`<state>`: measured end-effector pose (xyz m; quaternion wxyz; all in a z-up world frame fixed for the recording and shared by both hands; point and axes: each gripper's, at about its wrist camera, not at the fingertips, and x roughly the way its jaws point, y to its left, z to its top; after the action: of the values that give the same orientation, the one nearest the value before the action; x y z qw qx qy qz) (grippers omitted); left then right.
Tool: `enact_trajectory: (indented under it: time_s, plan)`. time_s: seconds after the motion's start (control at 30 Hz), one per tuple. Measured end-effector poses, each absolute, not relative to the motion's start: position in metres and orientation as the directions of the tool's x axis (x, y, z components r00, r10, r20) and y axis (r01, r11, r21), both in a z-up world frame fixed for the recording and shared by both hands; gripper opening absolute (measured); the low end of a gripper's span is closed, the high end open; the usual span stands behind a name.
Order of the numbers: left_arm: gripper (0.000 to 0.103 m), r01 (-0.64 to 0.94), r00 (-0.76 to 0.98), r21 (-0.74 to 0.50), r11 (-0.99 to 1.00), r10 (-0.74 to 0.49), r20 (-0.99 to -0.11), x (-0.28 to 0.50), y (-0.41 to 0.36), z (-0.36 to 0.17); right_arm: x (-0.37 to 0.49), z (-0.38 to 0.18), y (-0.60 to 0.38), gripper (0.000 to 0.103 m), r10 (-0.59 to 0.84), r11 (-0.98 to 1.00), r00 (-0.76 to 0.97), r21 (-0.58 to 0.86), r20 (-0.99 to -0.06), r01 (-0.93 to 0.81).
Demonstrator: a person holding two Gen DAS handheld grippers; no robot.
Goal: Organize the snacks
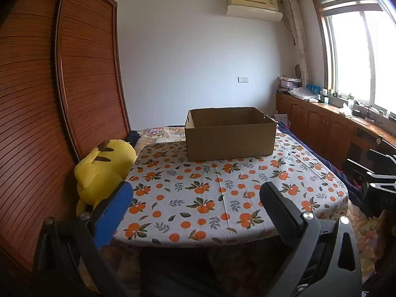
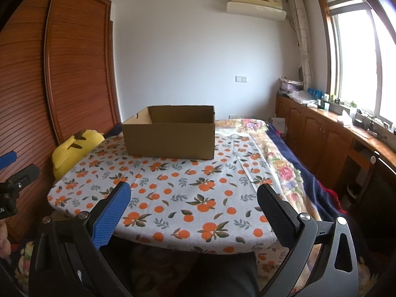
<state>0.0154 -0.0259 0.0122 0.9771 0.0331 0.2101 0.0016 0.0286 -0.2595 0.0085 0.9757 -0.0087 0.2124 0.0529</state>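
From the left wrist, the left tongs [image 1: 195,212] hang released and empty over the near edge of an orange-print counter [image 1: 222,198], with an open cardboard box [image 1: 230,136] at the far side and a yellow plush toy [image 1: 104,168] on the left. From the right wrist, the right tongs [image 2: 194,212] are likewise spread and empty, the box [image 2: 170,138] far left on the counter [image 2: 185,198].

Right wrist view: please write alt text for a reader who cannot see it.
An open cardboard box stands on a table covered by a cloth with an orange fruit print; no snacks are visible. The right hand-held gripper is open and holds nothing, near the table's front edge. A yellow plush toy lies at the left, by a wooden wardrobe.
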Motion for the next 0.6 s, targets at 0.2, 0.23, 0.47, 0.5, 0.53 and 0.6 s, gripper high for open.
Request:
enact_trajectory:
  time_s: [0.2,0.23,0.47,0.5,0.53,0.6]
  plan:
    - [0.103,0.009,0.914,0.067,0.998,0.019,-0.405,0.0152,-0.0251,0.0126,0.0291,0.008,-0.2592,0.103,0.098,0.994,0.905,0.006,-0.415,-0.105]
    - [0.103,0.008,0.914,0.067,0.998,0.02,-0.405,0.0154,-0.0248,0.0129,0.0287,0.0079,-0.2594,0.103,0.098,0.994,0.905,0.005,-0.415,-0.105]
    - [0.103,0.007,0.914,0.067,0.998,0.02,-0.405,0.0157,-0.0247,0.0132,0.0277,0.0072,-0.2593,0.103,0.095,0.995,0.907,0.005,-0.411,-0.102]
    - [0.103,0.008,0.914,0.067,0.998,0.02,-0.405,0.0154,-0.0247,0.0132,0.0275,0.0071,-0.2592,0.103,0.093,0.995,0.907,0.005,-0.411,-0.1]
    - [0.103,0.008,0.914,0.068,0.998,0.02,-0.404,0.0153,-0.0247,0.0132,0.0272,0.0069,-0.2588,0.103,0.094,0.995,0.907,0.005,-0.41,-0.101]
    - [0.103,0.007,0.915,0.068,0.998,0.021,-0.402,0.0153,-0.0244,0.0137,0.0277,0.0071,-0.2591,0.103,0.095,0.995,0.907,0.007,-0.411,-0.101]
